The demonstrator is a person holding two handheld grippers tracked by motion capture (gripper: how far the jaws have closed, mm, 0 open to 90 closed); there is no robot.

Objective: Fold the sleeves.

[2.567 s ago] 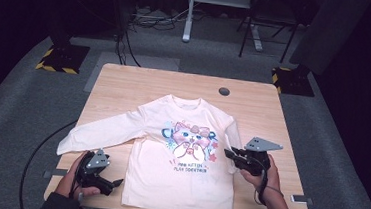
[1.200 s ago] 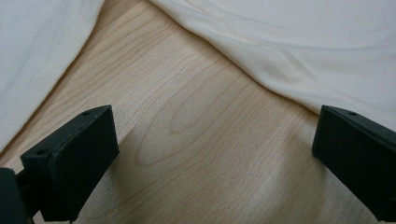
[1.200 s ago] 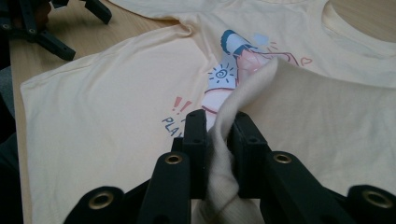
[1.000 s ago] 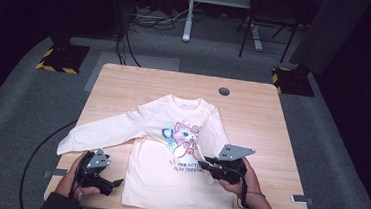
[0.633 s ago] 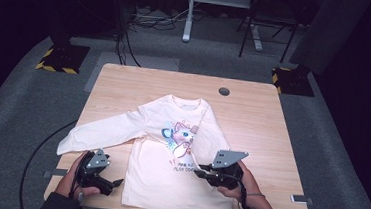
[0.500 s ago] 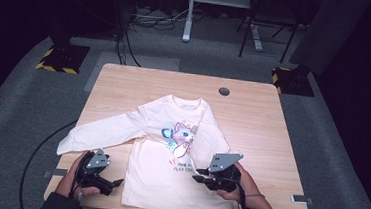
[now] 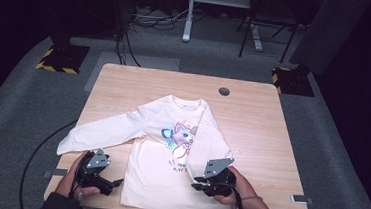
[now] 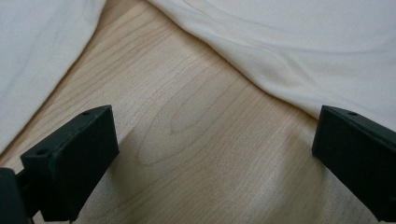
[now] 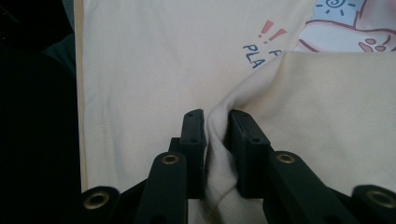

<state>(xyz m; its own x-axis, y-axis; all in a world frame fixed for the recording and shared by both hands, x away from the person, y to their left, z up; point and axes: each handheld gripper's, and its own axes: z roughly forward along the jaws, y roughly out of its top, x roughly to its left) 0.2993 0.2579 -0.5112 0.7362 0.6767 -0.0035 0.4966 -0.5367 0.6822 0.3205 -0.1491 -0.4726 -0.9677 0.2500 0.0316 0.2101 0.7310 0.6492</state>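
The soft, light shirt (image 7: 169, 158) lies flat on the tabletop (image 7: 252, 120). The right tongs (image 9: 215, 123) pinch its folded sleeve tight. The left tongs (image 8: 205, 154) gape wide, holding nothing. Grab floppy cloth at its edges.

I'm counting one cream shirt (image 7: 170, 148), one wooden table (image 7: 257, 120), and I'm holding two tongs: left tongs (image 7: 112, 183), right tongs (image 7: 198, 182).
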